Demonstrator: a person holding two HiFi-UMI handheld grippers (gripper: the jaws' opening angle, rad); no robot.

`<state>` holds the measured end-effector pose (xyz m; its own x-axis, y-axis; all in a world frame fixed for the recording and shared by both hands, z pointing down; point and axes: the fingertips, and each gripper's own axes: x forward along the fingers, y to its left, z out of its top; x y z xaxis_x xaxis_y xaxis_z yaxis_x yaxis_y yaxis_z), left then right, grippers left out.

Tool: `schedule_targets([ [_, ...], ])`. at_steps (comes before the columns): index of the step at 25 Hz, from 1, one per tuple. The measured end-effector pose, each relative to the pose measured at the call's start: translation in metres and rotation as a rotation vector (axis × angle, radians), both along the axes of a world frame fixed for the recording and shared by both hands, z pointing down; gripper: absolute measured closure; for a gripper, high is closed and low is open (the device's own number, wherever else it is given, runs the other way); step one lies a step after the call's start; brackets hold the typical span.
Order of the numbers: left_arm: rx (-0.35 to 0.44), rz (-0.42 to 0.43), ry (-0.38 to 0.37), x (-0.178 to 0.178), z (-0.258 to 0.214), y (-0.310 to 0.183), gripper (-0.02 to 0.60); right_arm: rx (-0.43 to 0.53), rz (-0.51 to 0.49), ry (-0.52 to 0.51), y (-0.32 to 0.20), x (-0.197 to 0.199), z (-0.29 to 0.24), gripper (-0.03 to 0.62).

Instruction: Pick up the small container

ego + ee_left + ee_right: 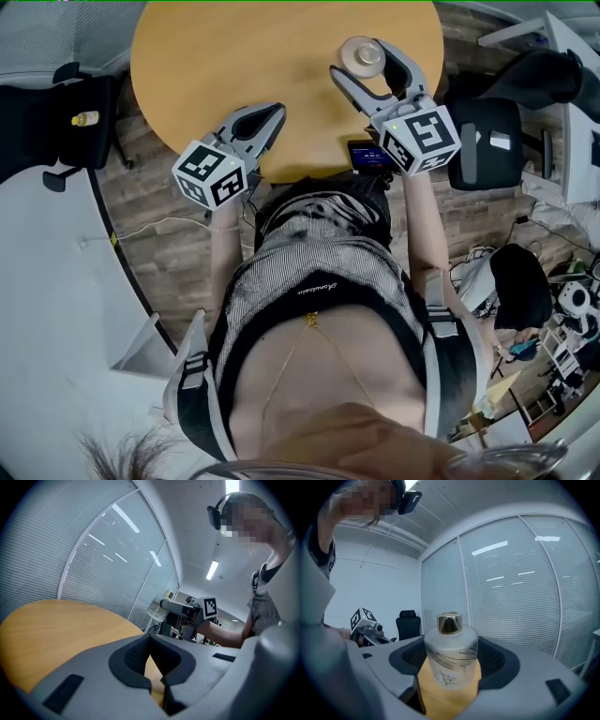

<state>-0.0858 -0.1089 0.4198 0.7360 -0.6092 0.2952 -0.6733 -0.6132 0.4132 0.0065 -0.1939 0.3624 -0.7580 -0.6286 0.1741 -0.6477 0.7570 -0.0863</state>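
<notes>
Round wooden table (234, 56) in an office with blinds. The little frosted bottle (450, 660) stands on it, right between the right gripper's (359, 59) spread jaws. It looks like glass: hard, slick and breakable, so squeeze the straight body, not the gold cap (449, 622). The left gripper (274, 114) is closed and empty.

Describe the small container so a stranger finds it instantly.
On the round wooden table, look between the open tongs of the right gripper. A small frosted-glass cylindrical bottle stands there upright, alone in having a shiny gold cap and dark scribbled lines.
</notes>
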Motion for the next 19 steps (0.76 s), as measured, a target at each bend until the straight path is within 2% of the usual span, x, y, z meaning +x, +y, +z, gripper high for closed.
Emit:
schedule_targets([
  [19,-0.004,-0.007,0.000,-0.0036,0.0015,-0.0060,0.563,0.001,-0.016,0.011,-0.0051,-0.0058,0.0017,0.263],
])
